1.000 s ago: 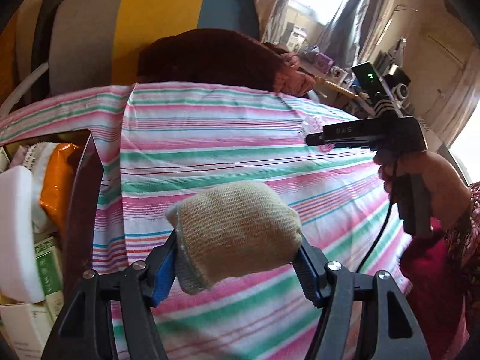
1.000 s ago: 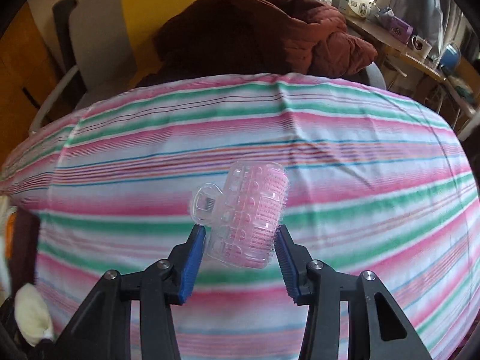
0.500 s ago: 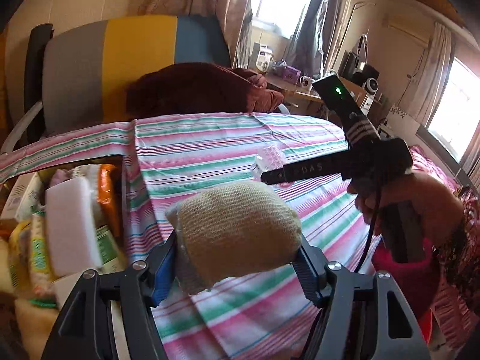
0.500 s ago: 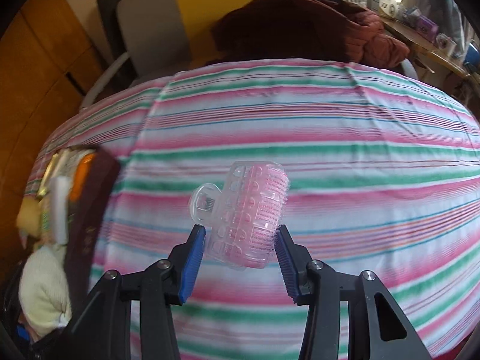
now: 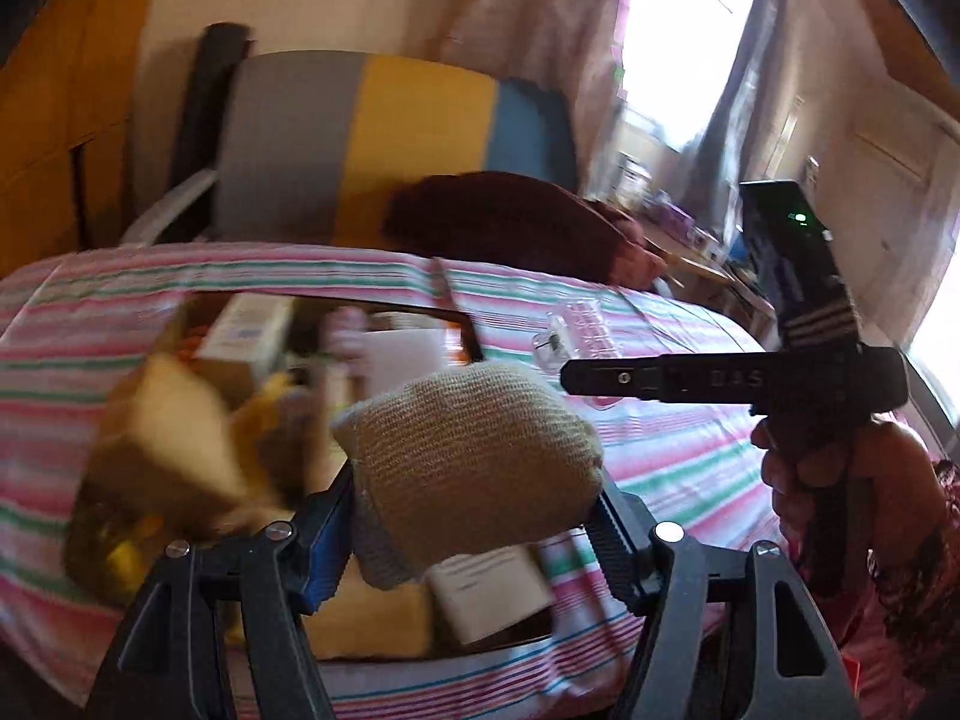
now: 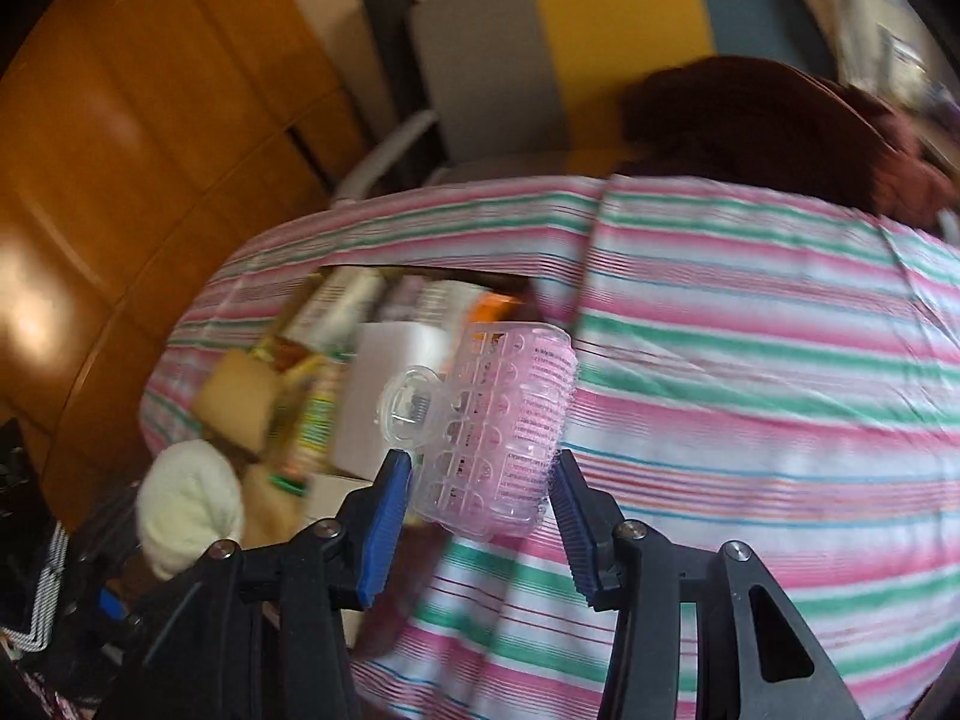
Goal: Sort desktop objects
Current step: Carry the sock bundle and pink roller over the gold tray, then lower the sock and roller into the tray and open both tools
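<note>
L wrist view: left claw [image 5: 474,510] is seen clamped on a beige knit sock ball [image 5: 468,462], frame centre-low. Only this view shows the right claw from the side, as a black bar with the person's hand [image 5: 798,468] on its grip at right edge, plus a window at upper right. The hair roller [image 5: 576,333] is glimpsed just above that bar's tip, partly hidden.

R wrist view: right claw [image 6: 480,489] is seen clamped on the roller [image 6: 492,426], frame centre. Clear plastic clip shell over a pink bristly core, clip tab sticking out left. Only here wood panelling is shown at upper left, and a cream knit ball [image 6: 189,501] at lower left, the tool around it cut off; prob. the same sock, colour differs.

Box [image 5: 462,324] of mixed items lies on the striped cloth [image 6: 750,360]; seen left of centre in both views, heavily blurred, contents hard to ID: white block, packets, sth orange. Whether a bench or a bed is under the cloth can't be told. Chair w/ grey-yellow-blue back [image 6: 600,42] and dark red fabric heap [image 5: 510,222] are seen behind.
</note>
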Demonstrator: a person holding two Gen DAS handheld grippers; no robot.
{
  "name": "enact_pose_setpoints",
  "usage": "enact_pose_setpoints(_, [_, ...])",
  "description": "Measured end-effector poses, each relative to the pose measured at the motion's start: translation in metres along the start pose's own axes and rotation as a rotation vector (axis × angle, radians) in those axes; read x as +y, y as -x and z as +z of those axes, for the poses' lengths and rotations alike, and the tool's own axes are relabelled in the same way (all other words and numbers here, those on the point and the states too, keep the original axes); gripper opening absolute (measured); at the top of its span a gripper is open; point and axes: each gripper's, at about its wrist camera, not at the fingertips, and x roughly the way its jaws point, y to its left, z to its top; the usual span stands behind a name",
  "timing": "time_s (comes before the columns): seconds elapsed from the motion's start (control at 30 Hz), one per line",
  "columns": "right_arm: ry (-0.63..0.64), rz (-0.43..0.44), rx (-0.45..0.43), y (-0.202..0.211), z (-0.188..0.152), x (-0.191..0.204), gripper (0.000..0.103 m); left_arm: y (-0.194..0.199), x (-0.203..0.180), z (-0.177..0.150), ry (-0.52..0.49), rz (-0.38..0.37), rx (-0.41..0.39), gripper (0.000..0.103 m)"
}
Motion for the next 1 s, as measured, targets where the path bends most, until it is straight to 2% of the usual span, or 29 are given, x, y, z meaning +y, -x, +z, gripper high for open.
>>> enact_pose_setpoints(0.27, [0.05, 0.06, 0.022, -0.043, 0.03, 0.057, 0.048, 0.013, 0.061, -0.018, 0.093, 0.086, 0.022, 0.069])
enact_pose_setpoints(0.47, [0.066, 0.022, 0.025, -0.082, 0.063, 0.083, 0.049, 0.006, 0.09, -0.03, 0.112, 0.163, 0.046, 0.069])
enact_pose_setpoints(0.53, [0.042, 0.001, 0.021, -0.099, 0.072, 0.082, 0.051, -0.002, 0.099, -0.032, 0.122, 0.191, 0.074, 0.07])
enact_pose_setpoints(0.57, [0.02, 0.0, 0.025, -0.109, 0.076, 0.079, 0.058, -0.009, 0.103, -0.033, 0.129, 0.198, 0.107, 0.07])
enact_pose_setpoints(0.63, [-0.013, 0.021, 0.039, -0.122, 0.079, 0.074, 0.061, -0.021, 0.111, -0.036, 0.162, 0.192, 0.166, 0.071])
enact_pose_setpoints(0.67, [-0.029, 0.026, 0.042, -0.124, 0.078, 0.072, 0.061, -0.022, 0.117, -0.038, 0.188, 0.171, 0.164, 0.072])
enact_pose_setpoints(0.77, [-0.042, 0.07, 0.012, -0.116, 0.071, 0.068, 0.061, -0.012, 0.121, -0.038, 0.217, 0.133, 0.115, 0.073])
enact_pose_setpoints(0.83, [-0.017, 0.048, -0.023, -0.105, 0.065, 0.07, 0.061, -0.002, 0.123, -0.038, 0.223, 0.12, 0.065, 0.073])
enact_pose_setpoints(0.93, [0.001, 0.025, -0.06, -0.097, 0.059, 0.069, 0.054, 0.011, 0.125, -0.038, 0.217, 0.142, 0.015, 0.073])
enact_pose_setpoints(0.97, [0.01, 0.007, -0.07, -0.095, 0.059, 0.069, 0.043, 0.014, 0.123, -0.038, 0.211, 0.154, 0.006, 0.073])
enact_pose_setpoints(1.0, [0.02, -0.008, -0.074, -0.095, 0.06, 0.069, 0.038, 0.015, 0.123, -0.038, 0.207, 0.162, 0.001, 0.073])
